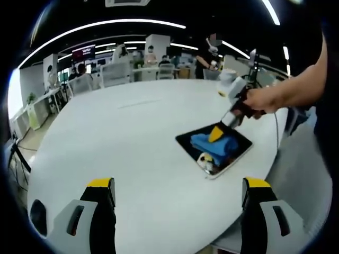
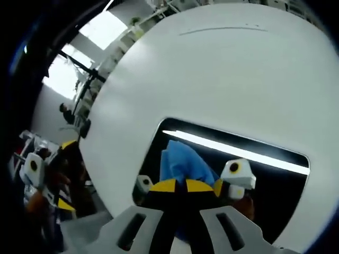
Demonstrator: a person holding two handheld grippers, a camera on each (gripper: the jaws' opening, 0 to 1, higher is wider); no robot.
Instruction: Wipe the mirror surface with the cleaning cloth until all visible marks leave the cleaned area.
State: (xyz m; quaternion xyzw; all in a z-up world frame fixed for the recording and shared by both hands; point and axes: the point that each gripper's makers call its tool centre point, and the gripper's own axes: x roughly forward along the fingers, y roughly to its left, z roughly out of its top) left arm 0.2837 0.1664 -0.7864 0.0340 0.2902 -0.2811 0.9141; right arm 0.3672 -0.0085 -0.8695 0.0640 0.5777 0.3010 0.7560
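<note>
Right gripper (image 2: 180, 186), jaws pinched on the blue cloth (image 2: 183, 159), presses it flat to the mirror (image 1: 235, 151) lying on the white table (image 1: 132, 143), seemingly so strokes bear on the glass, while left gripper (image 1: 177, 203) hangs well back, jaws apart, empty; no containers present.

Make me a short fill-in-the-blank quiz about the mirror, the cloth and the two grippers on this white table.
1. The cleaning cloth is ____ in colour.
2. The mirror lies flat on a ____ table.
3. The ____ gripper presses the cloth onto the mirror.
4. The left gripper has its jaws ____.

Missing words: blue; white; right; open
</note>
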